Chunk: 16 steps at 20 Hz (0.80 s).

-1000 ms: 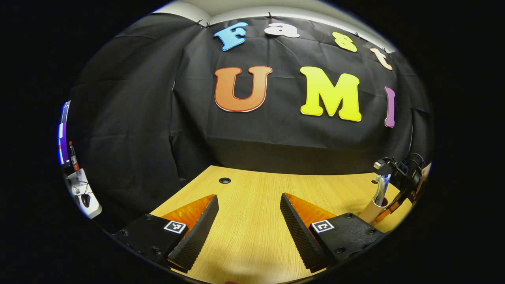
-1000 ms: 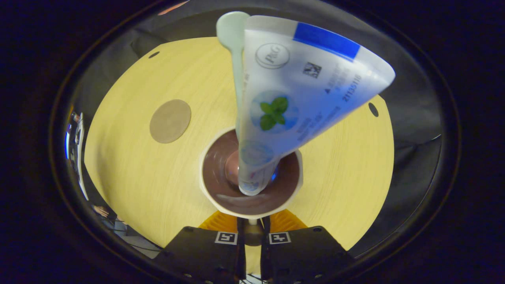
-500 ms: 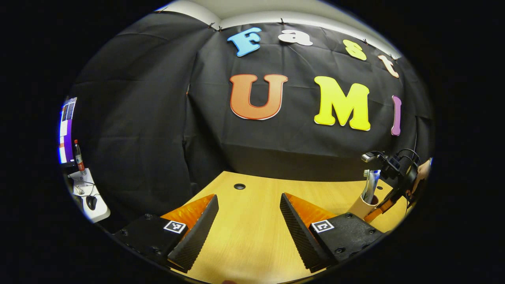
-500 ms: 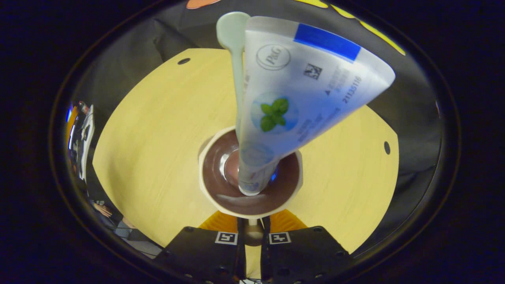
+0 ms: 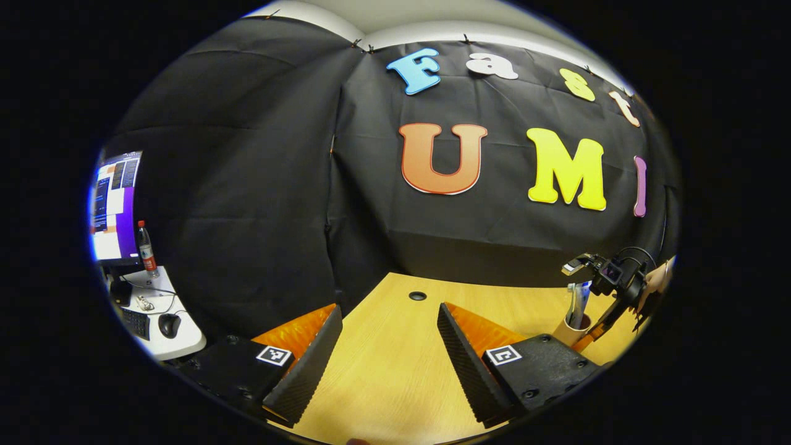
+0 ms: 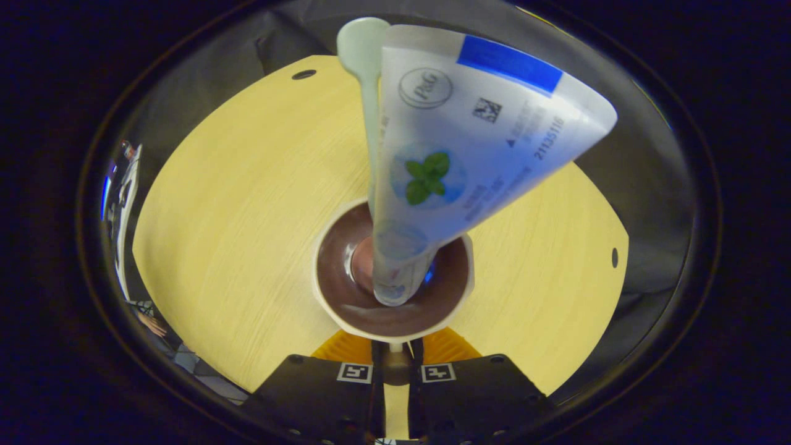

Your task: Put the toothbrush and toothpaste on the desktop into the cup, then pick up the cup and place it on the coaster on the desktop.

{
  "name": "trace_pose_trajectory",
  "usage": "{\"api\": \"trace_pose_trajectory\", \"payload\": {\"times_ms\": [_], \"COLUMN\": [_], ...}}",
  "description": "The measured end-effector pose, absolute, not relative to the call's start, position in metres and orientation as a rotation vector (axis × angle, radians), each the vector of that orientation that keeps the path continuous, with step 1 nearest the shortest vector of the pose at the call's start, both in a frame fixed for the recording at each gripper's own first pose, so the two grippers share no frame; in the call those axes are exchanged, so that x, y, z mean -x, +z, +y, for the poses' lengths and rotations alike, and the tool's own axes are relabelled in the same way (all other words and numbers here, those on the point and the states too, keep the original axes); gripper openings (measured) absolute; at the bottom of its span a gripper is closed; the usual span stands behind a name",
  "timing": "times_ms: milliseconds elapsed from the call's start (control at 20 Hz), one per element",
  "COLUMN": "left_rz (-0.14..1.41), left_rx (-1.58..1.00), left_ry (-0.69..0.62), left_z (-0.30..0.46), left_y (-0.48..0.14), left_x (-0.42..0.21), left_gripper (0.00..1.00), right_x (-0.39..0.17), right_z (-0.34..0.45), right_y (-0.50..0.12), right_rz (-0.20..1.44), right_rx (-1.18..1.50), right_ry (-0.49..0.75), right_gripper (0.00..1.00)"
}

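In the right gripper view, a pale cup [image 6: 338, 309] with a dark brown inside hangs just ahead of my right gripper [image 6: 395, 357], which is shut on its near wall. A white toothpaste tube [image 6: 469, 142] with a blue band stands in the cup, cap down. A pale green toothbrush [image 6: 361, 49] leans beside the tube. In the left gripper view, my left gripper [image 5: 389, 364] is open over the wooden table [image 5: 383, 395], holding nothing. At the far right of that view are the cup [image 5: 565, 334], the tube [image 5: 578, 303], the right gripper [image 5: 593, 327] and the hand [image 5: 652, 281] holding it.
Round cable holes sit in the tabletop [image 6: 235, 204]: one hole [image 5: 417, 296] at the back, another hole [image 6: 303, 74] at the far edge, a third hole [image 6: 614, 257] on the right. A white side desk [image 5: 160, 327] with a monitor, bottle and mouse stands off to the left.
The right gripper has carried the cup across the table; the brown coaster seen at upper left a second ago has slid out of sight. The left gripper has swung leftward, still open.
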<state>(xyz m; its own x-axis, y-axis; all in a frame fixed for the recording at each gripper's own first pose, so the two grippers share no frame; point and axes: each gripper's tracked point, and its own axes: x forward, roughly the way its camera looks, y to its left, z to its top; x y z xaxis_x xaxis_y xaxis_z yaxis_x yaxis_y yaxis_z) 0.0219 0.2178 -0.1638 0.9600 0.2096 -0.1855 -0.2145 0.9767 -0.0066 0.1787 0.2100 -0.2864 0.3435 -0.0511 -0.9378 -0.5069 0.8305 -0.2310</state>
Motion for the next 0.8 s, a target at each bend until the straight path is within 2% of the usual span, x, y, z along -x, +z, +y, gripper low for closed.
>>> {"api": "trace_pose_trajectory", "payload": {"times_ms": [200,400,450,500,550,600,650,750,800], "left_rz": [0.188,0.19,0.187,0.18,0.173,0.167,0.165,0.164,0.16], "left_rx": [0.016,0.022,0.022,0.02,0.016,0.01,0.005,-0.002,-0.005], "left_ry": [0.2,0.169,0.163,0.155,0.147,0.137,0.126,0.105,0.097], "left_z": [0.22,0.21,0.206,0.202,0.198,0.195,0.19,0.18,0.176], "left_y": [-0.16,-0.152,-0.148,-0.143,-0.137,-0.132,-0.129,-0.121,-0.117], "left_x": [-0.018,-0.016,-0.013,-0.01,-0.009,-0.007,-0.004,0.001,0.003], "left_gripper": [0.98,0.98,0.98,0.98,0.98,0.98,0.98,0.98,0.98], "right_x": [-0.179,-0.177,-0.17,-0.166,-0.161,-0.154,-0.149,-0.135,-0.13], "right_z": [0.203,0.193,0.187,0.182,0.178,0.173,0.168,0.167,0.167], "right_y": [-0.286,-0.281,-0.279,-0.273,-0.265,-0.257,-0.25,-0.222,-0.205], "right_rz": [1.198,1.202,1.209,1.201,1.187,1.162,1.136,1.071,1.025], "right_rx": [0.521,0.407,0.369,0.339,0.312,0.283,0.255,0.187,0.157], "right_ry": [0.315,0.273,0.261,0.256,0.257,0.258,0.258,0.272,0.282], "right_gripper": [0.15,0.3,0.4,0.43,0.54,0.61,0.77,0.99,0.99]}}
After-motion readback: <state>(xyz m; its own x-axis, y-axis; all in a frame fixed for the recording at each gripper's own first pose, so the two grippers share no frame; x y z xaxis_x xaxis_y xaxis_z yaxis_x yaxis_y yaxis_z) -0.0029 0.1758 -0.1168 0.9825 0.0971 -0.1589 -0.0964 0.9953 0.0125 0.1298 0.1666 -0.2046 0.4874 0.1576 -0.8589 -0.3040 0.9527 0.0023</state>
